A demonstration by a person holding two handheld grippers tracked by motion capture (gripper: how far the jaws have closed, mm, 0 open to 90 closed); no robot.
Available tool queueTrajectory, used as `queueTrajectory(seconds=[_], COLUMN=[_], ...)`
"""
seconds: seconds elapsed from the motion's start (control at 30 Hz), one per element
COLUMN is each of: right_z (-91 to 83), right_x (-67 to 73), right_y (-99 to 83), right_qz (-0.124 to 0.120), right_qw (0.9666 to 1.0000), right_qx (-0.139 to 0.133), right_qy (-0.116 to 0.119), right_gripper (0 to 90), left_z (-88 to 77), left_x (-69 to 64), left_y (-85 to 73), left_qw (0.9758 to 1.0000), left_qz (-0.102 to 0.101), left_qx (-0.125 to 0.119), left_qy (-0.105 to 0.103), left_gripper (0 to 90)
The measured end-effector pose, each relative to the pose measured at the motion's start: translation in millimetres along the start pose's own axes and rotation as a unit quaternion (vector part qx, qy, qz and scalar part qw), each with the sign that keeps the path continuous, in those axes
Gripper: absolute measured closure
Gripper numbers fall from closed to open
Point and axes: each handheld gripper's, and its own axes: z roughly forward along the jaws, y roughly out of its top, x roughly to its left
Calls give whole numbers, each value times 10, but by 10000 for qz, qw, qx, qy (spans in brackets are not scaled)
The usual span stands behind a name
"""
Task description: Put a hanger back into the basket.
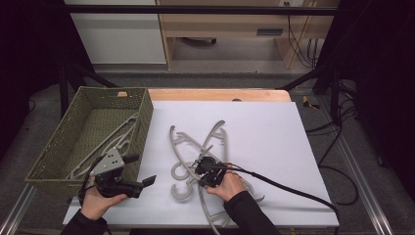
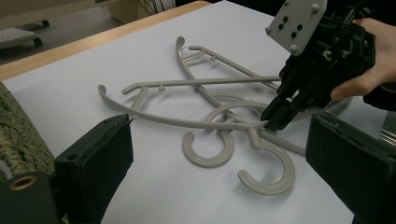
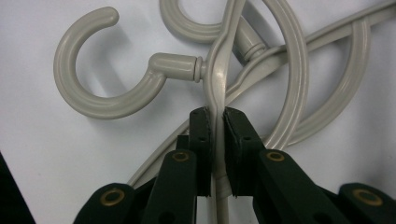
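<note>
Several grey plastic hangers [image 1: 195, 142] lie tangled on a white sheet [image 1: 264, 137]. My right gripper [image 3: 215, 114] is shut on the thin top bar of one hanger [image 3: 219, 79], just below its hook [image 3: 93, 93]. In the left gripper view that same right gripper [image 2: 275, 122] pinches the bar beside the hook [image 2: 275, 172]. From above, the right gripper [image 1: 199, 167] sits low over the pile. My left gripper [image 1: 142, 170] is held beside the basket's near right corner, jaws wide open with nothing between them; from its own camera the left gripper [image 2: 222, 123] faces the pile.
A green woven basket [image 1: 142, 127] stands at the left with more grey hangers [image 1: 112, 139] inside. A black cable [image 1: 288, 188] trails from the right gripper across the sheet. The wooden table edge [image 1: 220, 94] shows at the far side.
</note>
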Motion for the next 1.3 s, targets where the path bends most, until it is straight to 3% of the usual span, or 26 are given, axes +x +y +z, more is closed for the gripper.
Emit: queueTrajectory(seconds=[0.3,0.53,0.77,0.97,1.13,1.3], right_z=[4,-40,-167,-344,-473,-353], right_x=[4,-6,-37,-46,-62,-65], right_y=[-5,-16,-15,-33,-46,-89], right_qz=[-85,-304,-390,-537,-488,-582], right_qw=[10000,9995,9990,9978,9975,9973], right_qx=[-25,19,-24,-222,-300,-128], right_qy=[11,70,215,321,416,436], right_gripper=[828,832,833,834,834,832], left_z=[10,0,-28,-49,-49,-38], left_x=[-10,-5,-6,-4,-4,-12], left_y=[0,1,13,22,22,19], left_qw=[10000,10000,10000,10000,9999,9999], left_qz=[14,31,59,79,98,113], left_qx=[28,28,-7,-27,-19,4], left_qy=[-10,2,6,22,27,14], left_gripper=[74,76,76,79,80,81])
